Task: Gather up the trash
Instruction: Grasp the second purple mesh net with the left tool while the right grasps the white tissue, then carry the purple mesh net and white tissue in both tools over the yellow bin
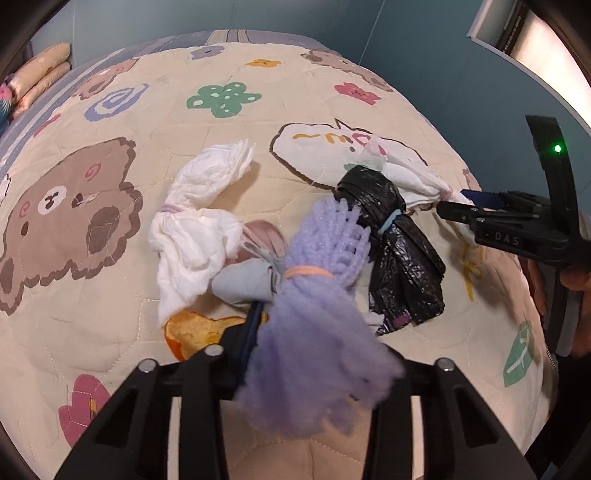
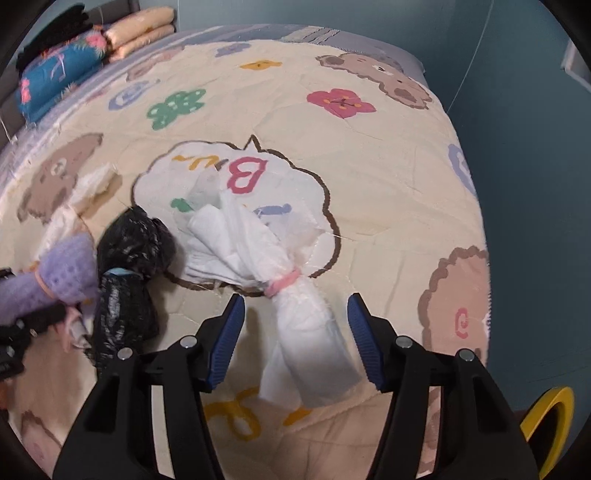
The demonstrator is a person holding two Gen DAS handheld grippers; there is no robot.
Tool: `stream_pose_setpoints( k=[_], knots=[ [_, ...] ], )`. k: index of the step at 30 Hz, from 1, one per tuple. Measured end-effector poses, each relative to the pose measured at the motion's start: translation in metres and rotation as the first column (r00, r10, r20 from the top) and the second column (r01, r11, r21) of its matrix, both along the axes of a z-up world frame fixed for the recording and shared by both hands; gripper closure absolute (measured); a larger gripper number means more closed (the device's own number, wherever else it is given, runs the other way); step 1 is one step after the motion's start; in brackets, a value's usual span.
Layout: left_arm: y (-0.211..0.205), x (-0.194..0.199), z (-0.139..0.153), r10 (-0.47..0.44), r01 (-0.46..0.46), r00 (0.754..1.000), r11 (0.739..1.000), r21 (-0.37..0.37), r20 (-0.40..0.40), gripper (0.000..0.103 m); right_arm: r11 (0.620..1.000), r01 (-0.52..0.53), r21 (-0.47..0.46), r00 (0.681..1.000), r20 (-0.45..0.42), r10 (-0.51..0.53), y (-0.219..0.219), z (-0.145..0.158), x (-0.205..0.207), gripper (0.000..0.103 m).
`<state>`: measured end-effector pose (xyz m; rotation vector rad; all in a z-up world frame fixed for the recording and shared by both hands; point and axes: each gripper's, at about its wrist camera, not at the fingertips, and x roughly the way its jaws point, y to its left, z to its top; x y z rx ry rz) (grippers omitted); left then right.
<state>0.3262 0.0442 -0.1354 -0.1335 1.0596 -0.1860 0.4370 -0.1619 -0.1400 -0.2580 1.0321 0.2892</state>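
Four banded bundles of trash lie clustered on the quilted bedspread (image 2: 369,177), toward its near edge. In the left gripper (image 1: 295,354) sits a fuzzy lilac bundle (image 1: 314,332), nubbly at its far end and cinched by a peach rubber band (image 1: 308,273); the jaws are pressed in on its soft near end. Just beside it, on the side toward the right gripper, lies a crinkled black plastic bag (image 1: 399,251), glossy and pinched at the waist by a pale blue band (image 1: 388,221). On the lilac bundle's other side lies a crumpled white tissue bundle (image 1: 192,221), tied with a faint lilac band.

One more white bundle (image 2: 295,288) — thin, creased paper with a pink band (image 2: 284,282) around its middle — rests half on the printed speech bubble (image 2: 221,173). Its near end lies between the blue ribbed pads (image 2: 229,339) of the right gripper (image 2: 295,339), whose jaws stand spread wide, touching nothing.

Beyond, the cream bedspread carries cartoon bears and flowers. Folded peach pillows (image 2: 144,29) and a blue floral cushion (image 2: 59,74) are stacked at the far left corner of the bed — a yellow rim (image 2: 554,417) shows at the near right, beyond the bed's edge.
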Motion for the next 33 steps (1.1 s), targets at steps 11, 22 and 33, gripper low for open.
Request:
stream_pose_setpoints(
  k=[11, 22, 33],
  knots=[
    [0.005, -0.009, 0.014, -0.022, 0.023, 0.999, 0.998, -0.06, 0.024, 0.079, 1.0, 0.016, 0.014, 1.0, -0.022, -0.016, 0.001, -0.006, -0.002, 0.088],
    [0.019, -0.024, 0.049, 0.008, -0.001, 0.997, 0.995, -0.097, 0.071, 0.08, 0.984, 0.02, 0.175, 1.0, -0.013, -0.018, -0.011, 0.04, -0.023, 0.09],
    [0.046, -0.062, 0.086, 0.071, -0.061, 0.991, 0.994, -0.088, 0.116, 0.08, 0.973, 0.025, 0.23, 0.999, 0.041, -0.035, -0.027, 0.084, -0.077, 0.09]
  ],
)
